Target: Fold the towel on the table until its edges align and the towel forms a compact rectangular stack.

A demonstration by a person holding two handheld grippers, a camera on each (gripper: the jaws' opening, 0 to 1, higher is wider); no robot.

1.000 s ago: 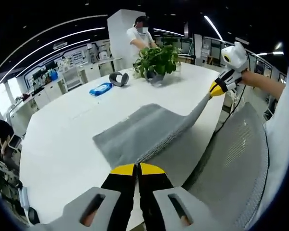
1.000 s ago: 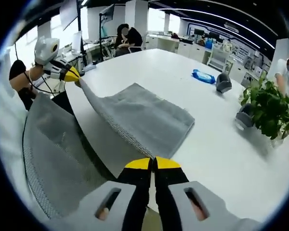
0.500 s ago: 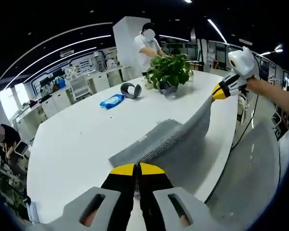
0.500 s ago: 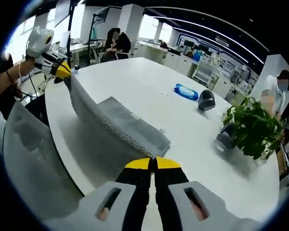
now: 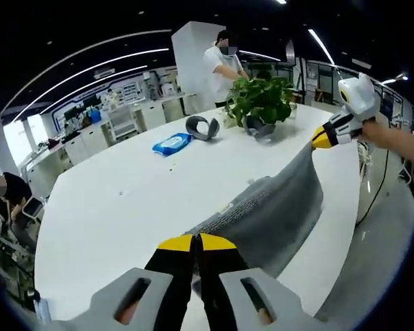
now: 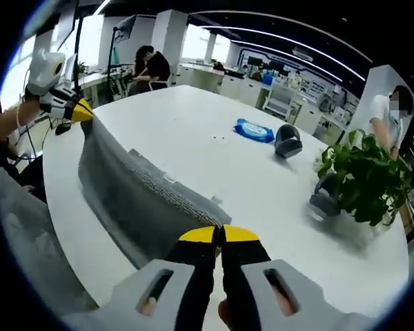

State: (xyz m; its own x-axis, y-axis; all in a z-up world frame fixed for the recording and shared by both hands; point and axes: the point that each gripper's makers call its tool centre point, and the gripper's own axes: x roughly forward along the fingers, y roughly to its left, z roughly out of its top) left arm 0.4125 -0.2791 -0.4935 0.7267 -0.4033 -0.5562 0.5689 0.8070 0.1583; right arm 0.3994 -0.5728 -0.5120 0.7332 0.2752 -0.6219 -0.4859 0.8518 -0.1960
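- Pinching one near corner of the grey towel, the left gripper is showing its yellow-tipped jaws pressed together with the cloth coming out from between them.
- The right gripper is doing the same at the other near corner, jaws closed flat on the fabric; in the left gripper view it is reaching in from the right, and in the right gripper view the left one is reaching in from the left.
- Between the two, the gripped edge is hanging raised above the white table, and the towel is sagging from it as a long curtain, its far part apparently resting on the tabletop, though the fold is hiding that edge.
- The towel's long axis is running from gripper to gripper, and the resting part is lying ahead of both, further in over the table; neither hand is looking nearer to it, so the coming move is probably calling for both to travel forward together and lay the raised edge onto the far one.
- Well beyond the towel, a potted plant, a blue wipes pack and a grey headphone-like object are sitting apart from one another.
- The plant's pot is holding leafy green stems.
- People are standing or sitting at the room's edges.
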